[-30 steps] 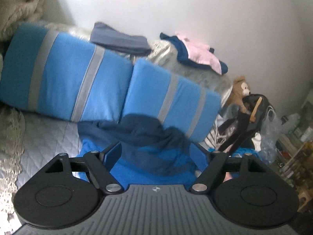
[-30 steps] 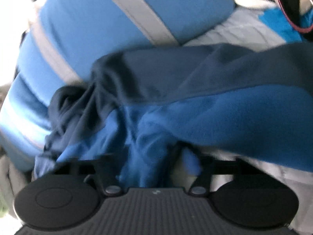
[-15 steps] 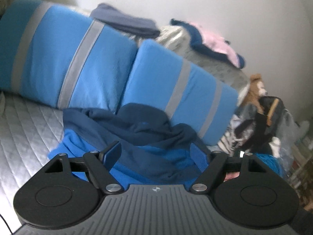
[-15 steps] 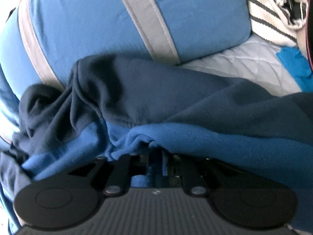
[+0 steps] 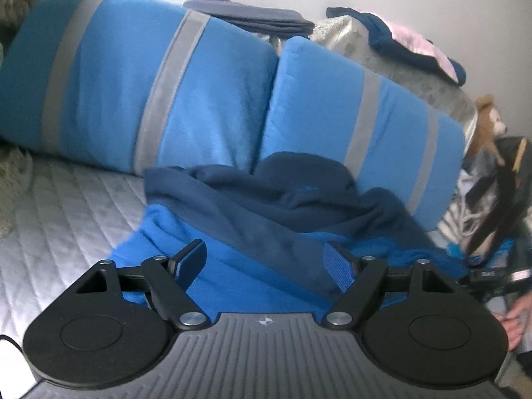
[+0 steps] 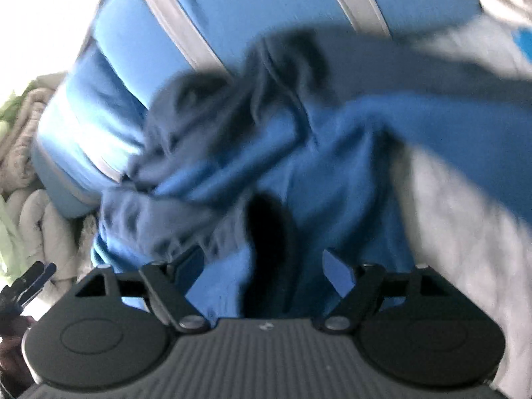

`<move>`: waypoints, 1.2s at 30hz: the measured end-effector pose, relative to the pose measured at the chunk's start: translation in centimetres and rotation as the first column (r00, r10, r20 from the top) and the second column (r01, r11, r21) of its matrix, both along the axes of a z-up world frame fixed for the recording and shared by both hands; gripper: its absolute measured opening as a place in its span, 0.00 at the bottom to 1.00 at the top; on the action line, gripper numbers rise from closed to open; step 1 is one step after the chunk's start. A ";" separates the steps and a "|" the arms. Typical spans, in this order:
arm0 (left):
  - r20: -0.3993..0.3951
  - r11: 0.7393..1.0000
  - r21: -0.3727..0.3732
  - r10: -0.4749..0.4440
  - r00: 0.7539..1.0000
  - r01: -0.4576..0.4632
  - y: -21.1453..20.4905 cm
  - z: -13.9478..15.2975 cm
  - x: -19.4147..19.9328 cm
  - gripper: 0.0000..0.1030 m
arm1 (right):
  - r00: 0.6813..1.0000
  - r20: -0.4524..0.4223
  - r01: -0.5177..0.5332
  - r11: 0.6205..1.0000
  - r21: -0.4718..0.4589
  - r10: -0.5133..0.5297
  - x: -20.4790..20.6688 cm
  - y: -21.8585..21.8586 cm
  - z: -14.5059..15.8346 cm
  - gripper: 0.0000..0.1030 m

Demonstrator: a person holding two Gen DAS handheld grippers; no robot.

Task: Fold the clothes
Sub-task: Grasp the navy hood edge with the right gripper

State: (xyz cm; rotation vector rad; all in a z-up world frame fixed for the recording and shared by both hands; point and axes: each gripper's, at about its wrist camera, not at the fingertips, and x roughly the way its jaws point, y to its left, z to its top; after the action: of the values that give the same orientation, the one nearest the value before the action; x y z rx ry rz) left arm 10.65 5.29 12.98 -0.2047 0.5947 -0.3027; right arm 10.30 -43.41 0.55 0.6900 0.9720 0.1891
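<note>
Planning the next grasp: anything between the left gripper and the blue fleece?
Nothing visible. The left gripper is open, and the blue fleece lies crumpled on the quilted bed directly ahead of its fingers.

The left hand-held gripper [image 5: 264,259] stood with its jaws wide apart and nothing between them, above a crumpled blue and navy fleece garment [image 5: 266,219]. The garment lay on a quilted grey bed [image 5: 66,212], against two blue, grey-striped pillows [image 5: 166,86].
</note>
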 end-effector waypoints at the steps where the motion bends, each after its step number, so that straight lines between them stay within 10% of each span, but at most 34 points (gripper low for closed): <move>1: 0.000 1.000 0.005 0.003 1.000 -0.003 0.0 0.0 -0.1 0.75 | 1.000 -0.029 0.013 1.000 0.017 -0.013 -0.3 0.1 -0.2 0.84; 17: -0.042 0.999 0.034 0.007 0.999 -0.005 -0.1 -0.5 0.5 0.75 | 0.929 -0.274 0.333 0.888 0.317 -0.250 -2.7 1.1 -3.8 0.56; 20: -0.053 0.999 0.034 0.026 0.998 -0.024 0.4 -0.7 0.8 0.75 | 0.907 -0.317 0.379 0.864 0.331 -0.277 -2.6 1.0 -4.7 0.43; 33: -0.086 0.997 0.012 0.071 0.994 -0.071 1.5 -1.0 1.3 0.75 | 0.878 -0.376 0.426 0.841 0.333 -0.295 -1.9 1.2 -4.7 0.43; 36: -0.068 0.997 0.010 0.079 0.995 -0.079 1.9 -0.8 1.1 0.75 | 0.868 -0.384 0.445 0.837 0.319 -0.315 -1.8 1.2 -5.0 0.28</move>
State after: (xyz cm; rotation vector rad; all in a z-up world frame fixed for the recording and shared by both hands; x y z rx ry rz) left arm 11.74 7.23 12.15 -0.2320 0.6535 -0.2177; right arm 8.49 -42.16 -4.42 1.3131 1.0890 -0.0924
